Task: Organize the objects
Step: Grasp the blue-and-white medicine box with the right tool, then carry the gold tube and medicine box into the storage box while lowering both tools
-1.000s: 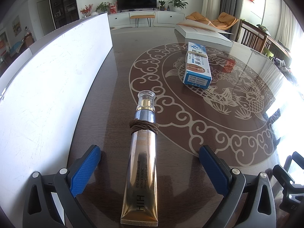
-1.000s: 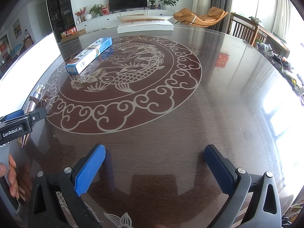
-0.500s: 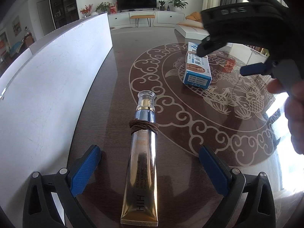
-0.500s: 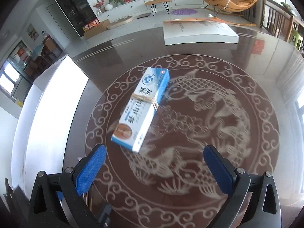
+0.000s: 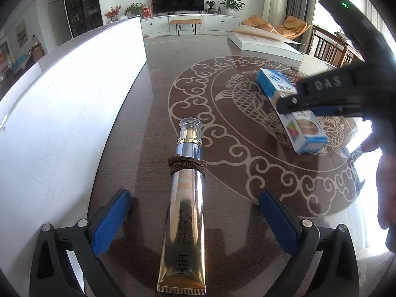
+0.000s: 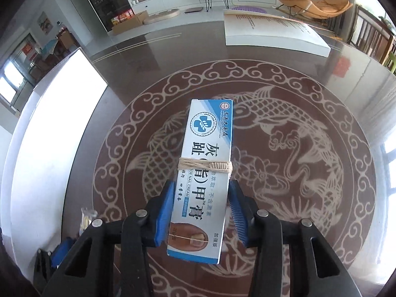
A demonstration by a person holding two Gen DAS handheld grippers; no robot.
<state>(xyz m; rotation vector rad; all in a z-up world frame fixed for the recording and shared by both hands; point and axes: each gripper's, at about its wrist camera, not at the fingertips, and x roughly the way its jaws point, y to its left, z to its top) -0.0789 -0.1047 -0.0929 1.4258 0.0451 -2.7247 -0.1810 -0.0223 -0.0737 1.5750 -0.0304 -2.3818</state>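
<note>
A blue and white nail cream box (image 6: 208, 153), tied round with pale twine (image 6: 205, 167), lies on the dark patterned table (image 6: 309, 94). My right gripper (image 6: 201, 190) is closing its jaws, and the blue pads touch both long sides of the box's near half. In the left wrist view that gripper (image 5: 297, 101) covers the box (image 5: 309, 133) from the right, with a hand behind it. A gold cream tube (image 5: 185, 210) with a brown hair band (image 5: 186, 164) lies flat between the fingers of my open left gripper (image 5: 195, 195), touching neither.
A tall white box wall (image 5: 61, 123) runs along the table's left side. A flat white box (image 6: 272, 32) lies at the far edge. Wooden chairs (image 5: 326, 47) stand at the right beyond the table.
My right gripper swung from the bare table over to the nail cream box and closed its jaws on it; the box has turned. The left gripper and the gold tube stayed still.
</note>
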